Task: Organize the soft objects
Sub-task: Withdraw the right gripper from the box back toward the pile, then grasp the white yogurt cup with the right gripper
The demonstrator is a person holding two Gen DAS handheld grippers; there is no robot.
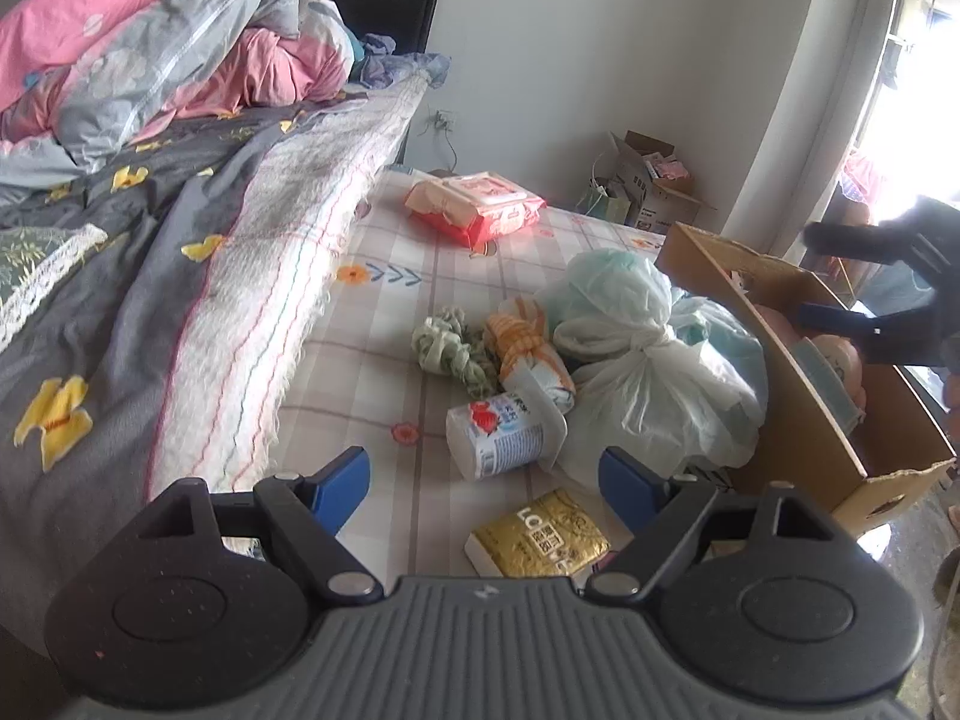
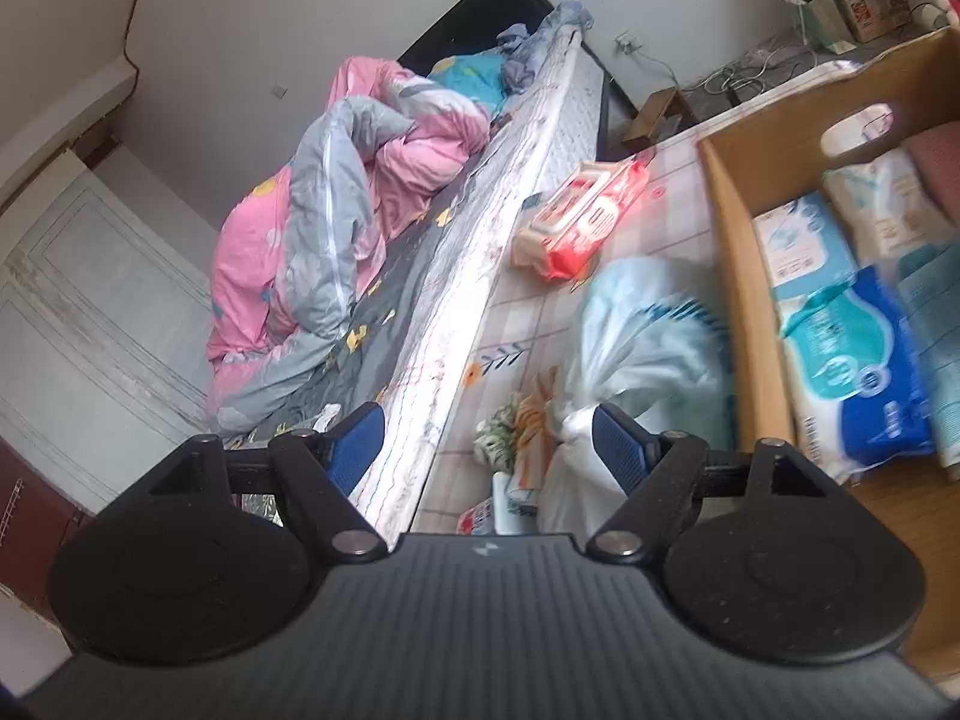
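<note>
**Both grippers open over the checked sheet**

You are holding the left gripper (image 1: 483,474) low in the frame, with its blue fingers (image 1: 345,480) standing wide apart and gripping nothing. Between them, in the lower centre of the left view, a white cup (image 1: 501,435) is lying on its side on the checked sheet (image 1: 384,324). Just below the cup, a gold packet (image 1: 540,537) is lying flat. Above the cup, in the centre, a green cloth (image 1: 453,348) is sitting beside an orange bundle (image 1: 525,339), and the two are touching. To the right of them, a tied plastic bag (image 1: 636,360) is leaning against the cardboard box (image 1: 804,414) at the right edge. A red wipes pack (image 1: 477,204) is lying alone in the upper centre, well apart from the pile.

You are holding the right gripper (image 2: 486,438) in the lower part of its own view, also wide open and empty. In the left view it is showing as a dark shape (image 1: 888,300) over the box at the right. In the right view, the box (image 2: 738,252) is filling the right side, and a blue tissue pack (image 2: 864,372) is lying inside it among other pale packs. The plastic bag (image 2: 648,348) is appearing blurred in the centre, just left of the box wall. A pink and grey quilt (image 2: 336,222) is piling on the bed at the left.
</note>
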